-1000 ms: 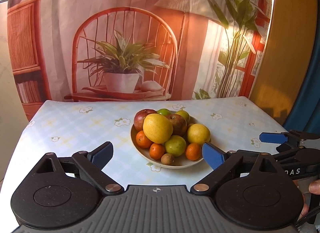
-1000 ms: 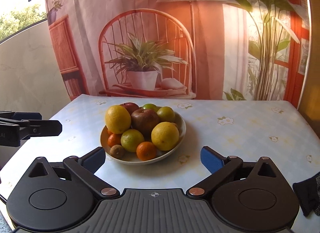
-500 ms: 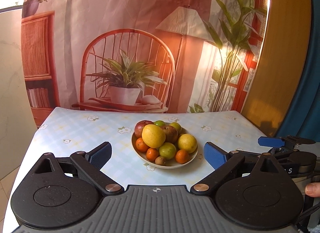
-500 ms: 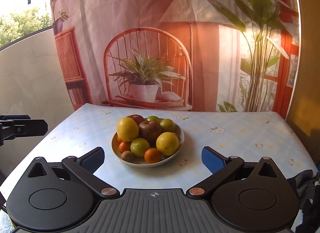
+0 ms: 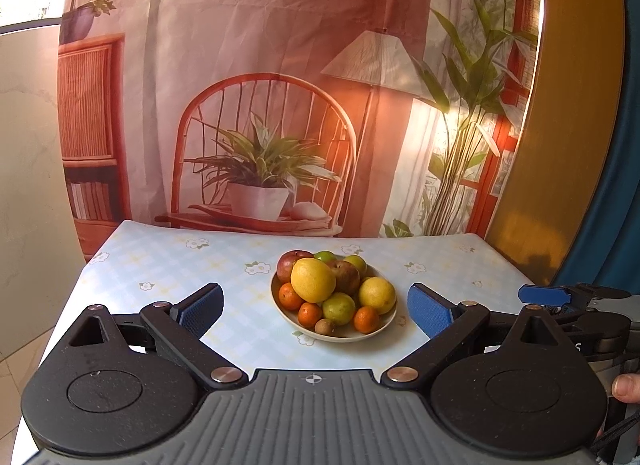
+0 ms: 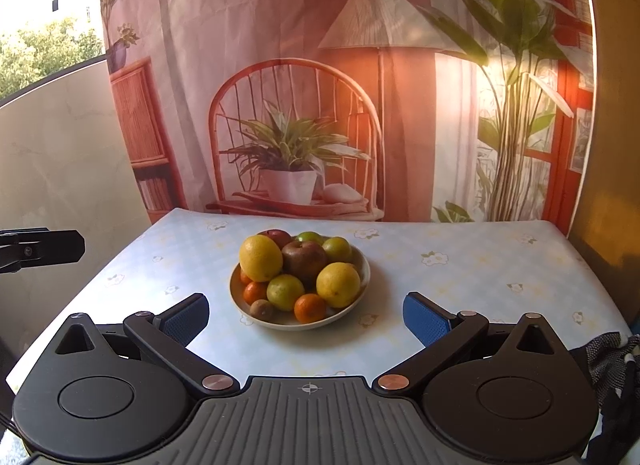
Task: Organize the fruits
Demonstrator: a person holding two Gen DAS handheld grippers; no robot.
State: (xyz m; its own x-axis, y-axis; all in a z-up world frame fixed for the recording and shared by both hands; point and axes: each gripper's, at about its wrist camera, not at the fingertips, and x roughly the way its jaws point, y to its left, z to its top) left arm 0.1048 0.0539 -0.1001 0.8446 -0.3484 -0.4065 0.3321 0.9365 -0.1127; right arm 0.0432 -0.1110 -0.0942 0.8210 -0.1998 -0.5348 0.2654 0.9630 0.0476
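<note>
Left wrist view: left gripper (image 5: 316, 307) spread wide, empty, held back from the bowl (image 5: 380, 327). Right gripper (image 6: 306, 315) likewise spread and empty. Bowl sits mid-table on the floral tablecloth (image 5: 168, 265), all fruit piled inside, none outside it. Judged: either fully gathered or sorting not begun; no other container seen. Visible count: two lemons (image 6: 260, 257), two apples (image 6: 304, 259), four green citrus (image 6: 285, 291), four small oranges (image 6: 310, 307), one kiwi (image 6: 261, 309). Some may be hidden.
</note>
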